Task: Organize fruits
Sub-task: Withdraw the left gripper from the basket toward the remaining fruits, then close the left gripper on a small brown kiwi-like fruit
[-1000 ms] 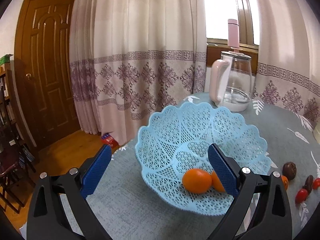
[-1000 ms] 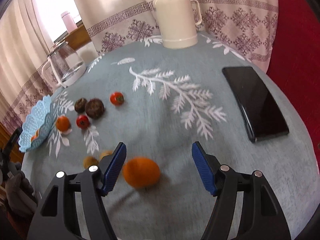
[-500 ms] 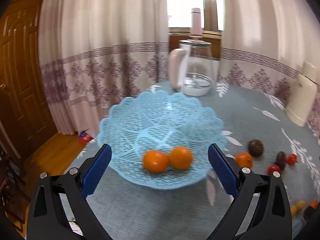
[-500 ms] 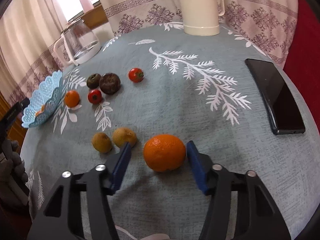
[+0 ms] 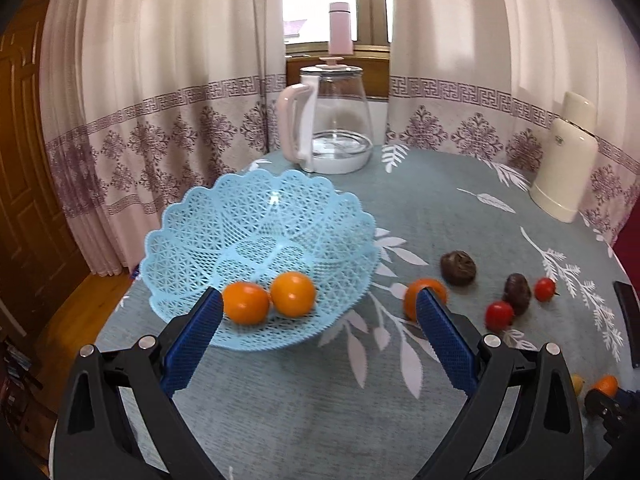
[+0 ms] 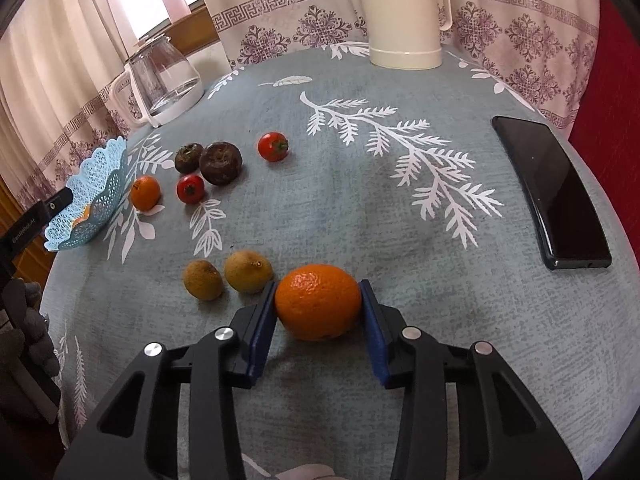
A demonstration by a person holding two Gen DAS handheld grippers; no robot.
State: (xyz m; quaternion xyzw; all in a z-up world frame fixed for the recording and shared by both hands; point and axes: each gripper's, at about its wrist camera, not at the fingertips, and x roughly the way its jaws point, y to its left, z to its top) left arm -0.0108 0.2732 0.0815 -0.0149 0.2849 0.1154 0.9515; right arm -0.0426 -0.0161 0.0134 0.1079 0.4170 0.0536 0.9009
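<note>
At the desk's (image 6: pixel 400 216) near edge the right gripper (image 6: pixel 319 304) has its jaws pressed on both sides of the big orange (image 6: pixel 319 301), which sits on the cloth. The pick-up step looks underway; next comes lifting and carrying it to the blue basket (image 5: pixel 224 216) at the far left edge, where the left gripper (image 5: pixel 318 334) hovers, jaws spread and empty.

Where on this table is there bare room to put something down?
The widest bare cloth lies between the red tomato, the cream flask and the black phone. The basket holds only two oranges. It is crowded between the basket and the dark fruits.
</note>
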